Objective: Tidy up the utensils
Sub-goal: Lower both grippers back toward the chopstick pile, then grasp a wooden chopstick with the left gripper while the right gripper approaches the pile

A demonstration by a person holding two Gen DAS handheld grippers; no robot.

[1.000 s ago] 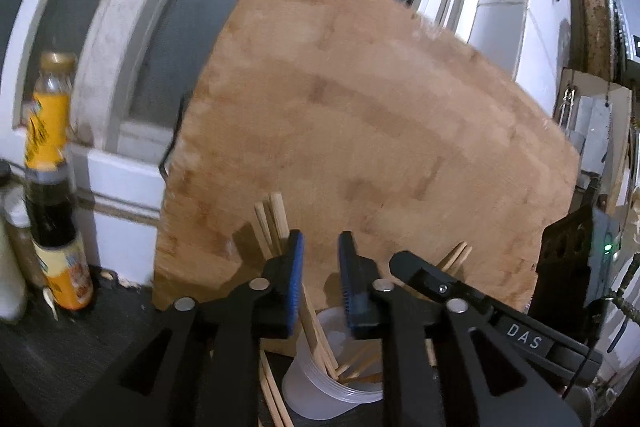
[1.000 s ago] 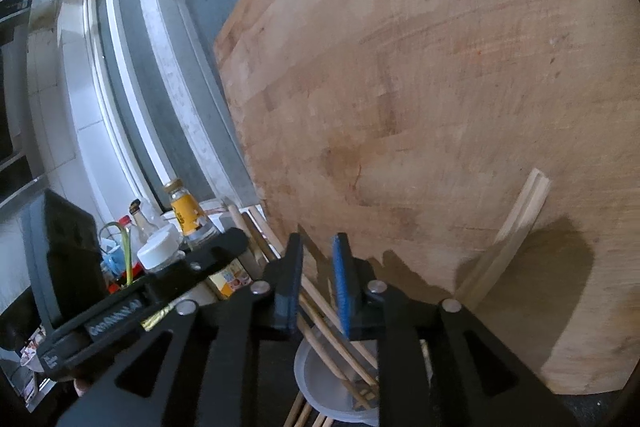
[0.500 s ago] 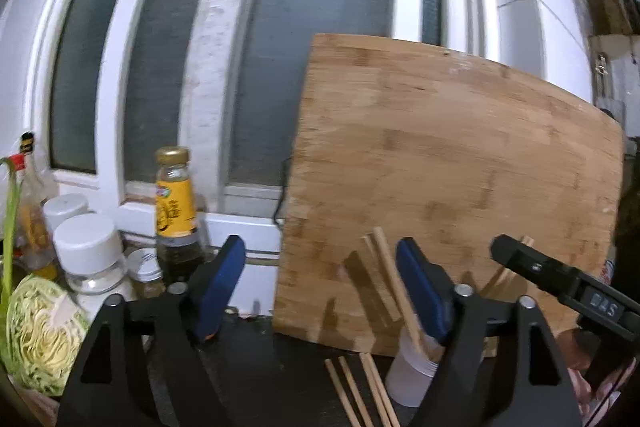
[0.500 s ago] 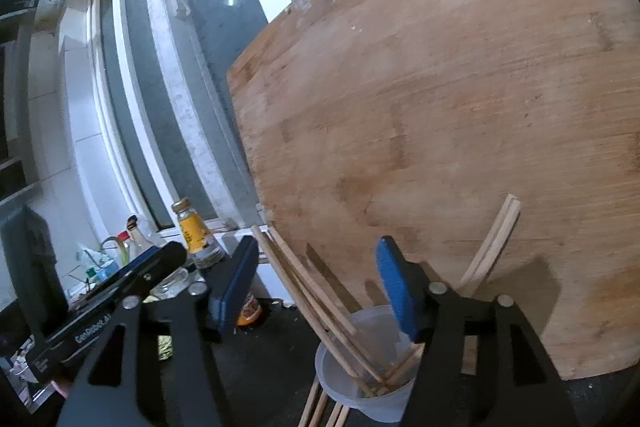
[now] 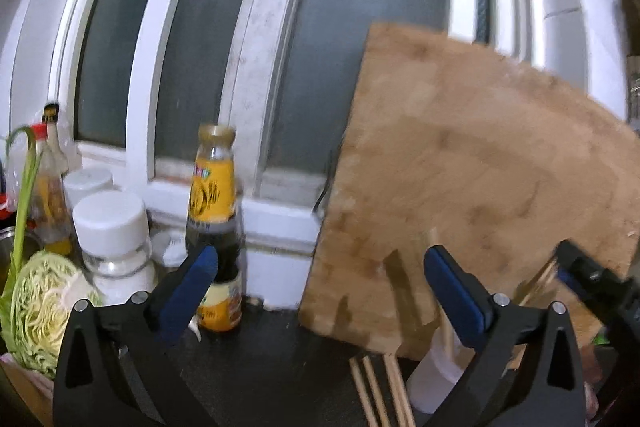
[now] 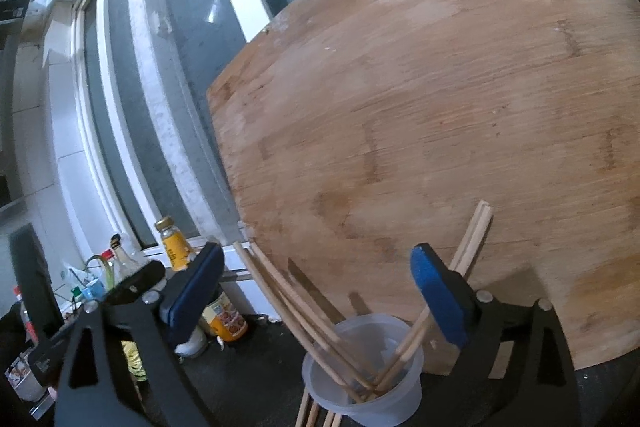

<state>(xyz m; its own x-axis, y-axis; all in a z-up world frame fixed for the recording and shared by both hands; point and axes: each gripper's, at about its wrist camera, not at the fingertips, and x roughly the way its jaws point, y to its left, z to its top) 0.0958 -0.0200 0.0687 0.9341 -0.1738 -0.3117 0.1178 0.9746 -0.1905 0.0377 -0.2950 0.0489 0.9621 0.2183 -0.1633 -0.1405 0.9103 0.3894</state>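
Observation:
A translucent plastic cup [image 6: 362, 371] stands on the dark counter before a leaning wooden cutting board [image 6: 440, 131]. Several wooden chopsticks [image 6: 296, 307] lean in it, some to the left, a pair [image 6: 472, 239] to the right. My right gripper [image 6: 316, 291] is open and empty, just above and behind the cup. My left gripper [image 5: 320, 287] is open and empty, left of the cup [image 5: 434, 379]. More chopsticks [image 5: 380, 387] lie flat on the counter beside the cup. The right gripper's tip [image 5: 592, 279] shows at the left view's right edge.
A yellow-labelled sauce bottle [image 5: 214, 227], white-lidded jars [image 5: 110, 239], other bottles [image 5: 50, 187] and a cut cabbage [image 5: 44, 307] stand at the left by the window sill. The cutting board [image 5: 480, 187] leans against the window.
Both grippers have opened and pulled back from the cup. The chopsticks they held now lean in the cup. The left gripper has swung left, bringing the bottles and cabbage into view.

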